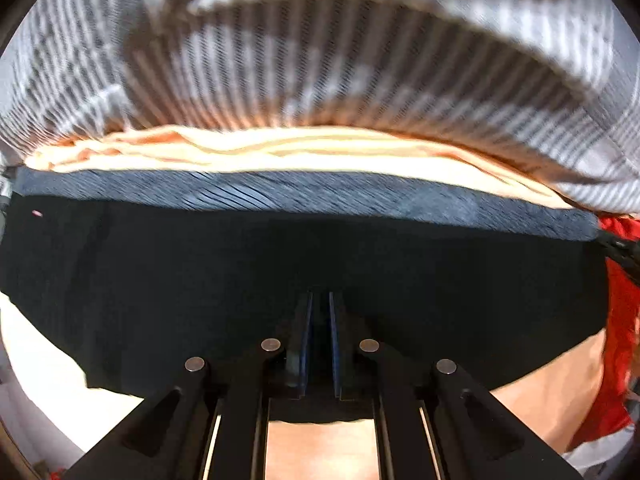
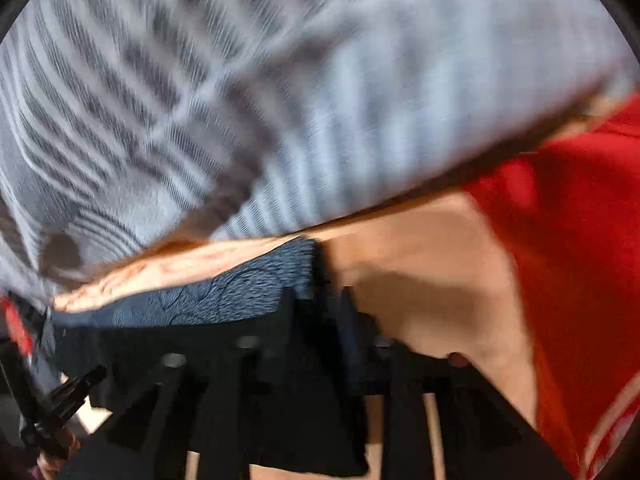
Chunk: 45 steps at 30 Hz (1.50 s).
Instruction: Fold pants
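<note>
The black pants (image 1: 200, 272) are spread flat across a pale surface (image 1: 552, 392), waistband (image 1: 304, 194) farthest away, against striped grey fabric (image 1: 320, 80). The left gripper (image 1: 320, 312) is seen with jaws closed on the near edge. The right gripper (image 2: 320, 304) is blurred; its jaws straddle the pants' corner, grip uncertain.
</note>
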Motion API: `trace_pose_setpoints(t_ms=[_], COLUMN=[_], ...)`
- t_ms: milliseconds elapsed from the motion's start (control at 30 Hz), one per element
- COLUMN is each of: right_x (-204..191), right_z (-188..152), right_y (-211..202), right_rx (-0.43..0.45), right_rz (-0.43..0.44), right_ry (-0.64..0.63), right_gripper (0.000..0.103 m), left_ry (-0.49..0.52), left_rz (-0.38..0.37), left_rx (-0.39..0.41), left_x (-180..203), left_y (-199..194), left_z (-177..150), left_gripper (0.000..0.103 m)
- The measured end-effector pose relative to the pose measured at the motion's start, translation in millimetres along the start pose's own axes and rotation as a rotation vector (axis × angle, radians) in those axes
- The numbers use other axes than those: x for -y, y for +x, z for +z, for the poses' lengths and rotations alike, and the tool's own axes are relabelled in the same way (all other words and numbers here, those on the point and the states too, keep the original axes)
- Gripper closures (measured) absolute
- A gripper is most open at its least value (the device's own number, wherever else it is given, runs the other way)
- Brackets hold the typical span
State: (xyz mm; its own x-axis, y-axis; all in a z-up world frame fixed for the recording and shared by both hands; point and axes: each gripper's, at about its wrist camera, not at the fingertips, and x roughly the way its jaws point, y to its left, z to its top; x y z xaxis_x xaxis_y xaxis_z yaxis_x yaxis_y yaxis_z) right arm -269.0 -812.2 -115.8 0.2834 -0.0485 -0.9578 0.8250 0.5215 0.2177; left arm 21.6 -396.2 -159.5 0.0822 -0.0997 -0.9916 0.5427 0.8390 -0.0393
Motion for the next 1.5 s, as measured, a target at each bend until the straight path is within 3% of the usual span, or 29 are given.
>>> trace_pose_setpoints(t_ms=[67, 133, 233, 333, 500, 600, 733, 867, 967, 1200, 1300, 1367, 1400, 1467, 1500], right_x=[-6, -20, -42, -47, -58, -58, -74, -97, -126, -184, -208, -231, -245, -270, -280], right_z=[-6, -17, -40, -57, -69, -69, -65, -86, -102, -144, -165, -182, -190, -206, -213], right_y=[-23, -33, -16, 14, 27, 27, 15, 3, 7, 17, 19, 21, 25, 34, 39], right_rx=[0.060, 0.053, -0.037, -0.105, -0.063, -0.073, -0.060, -0.036, -0.045, -0.049, -0.070, -0.093, -0.112, -0.150, -0.171], right_rz=[-0.011, 0.026, 0.052, 0.016, -0.036, -0.044, -0.061, -0.014, 0.020, 0.057, 0.109, 0.201, 0.263, 0.367, 0.409], right_ry=[-0.042, -0.107, -0.193, -0.211, -0.248, -0.258, -0.251, -0.268, -0.270, -0.191, -0.150, -0.123, -0.113, -0.101, -0.095], right_gripper=[0.069, 0.069, 0.069, 0.069, 0.069, 0.069, 0.069, 0.069, 0.069, 0.069, 0.069, 0.068, 0.066, 0.048, 0.046], left_ry=[-0.020, -0.046, -0.037, -0.020, -0.023, -0.089, -0.037, -0.088, -0.139, -0.071, -0.128, -0.125, -0.105, -0.039, 0.006], left_rz=[0.012, 0.010, 0.066, 0.113, 0.139, 0.106, 0.188, 0.256, 0.255, 0.233, 0.167, 0.152, 0.144, 0.154, 0.163], left_rx=[-0.007, -0.028, -0.037, -0.006, 0.042, 0.025, 0.050, 0.025, 0.037, 0.092, 0.071, 0.061, 0.061, 0.067, 0.075], left_x=[-12, -23, -28, -27, -35, -58, -95, -161, -198, -253, -286, -299, -308, -321, -331], left_y=[3, 11, 32, 48, 52, 42, 26, 37, 45, 65, 58, 44, 39, 24, 18], left_z=[5, 9, 12, 17, 43, 50, 41, 42, 48, 75, 80, 74, 71, 56, 48], left_gripper=[0.094, 0.094, 0.094, 0.094, 0.094, 0.094, 0.094, 0.094, 0.094, 0.094, 0.094, 0.094, 0.094, 0.094, 0.094])
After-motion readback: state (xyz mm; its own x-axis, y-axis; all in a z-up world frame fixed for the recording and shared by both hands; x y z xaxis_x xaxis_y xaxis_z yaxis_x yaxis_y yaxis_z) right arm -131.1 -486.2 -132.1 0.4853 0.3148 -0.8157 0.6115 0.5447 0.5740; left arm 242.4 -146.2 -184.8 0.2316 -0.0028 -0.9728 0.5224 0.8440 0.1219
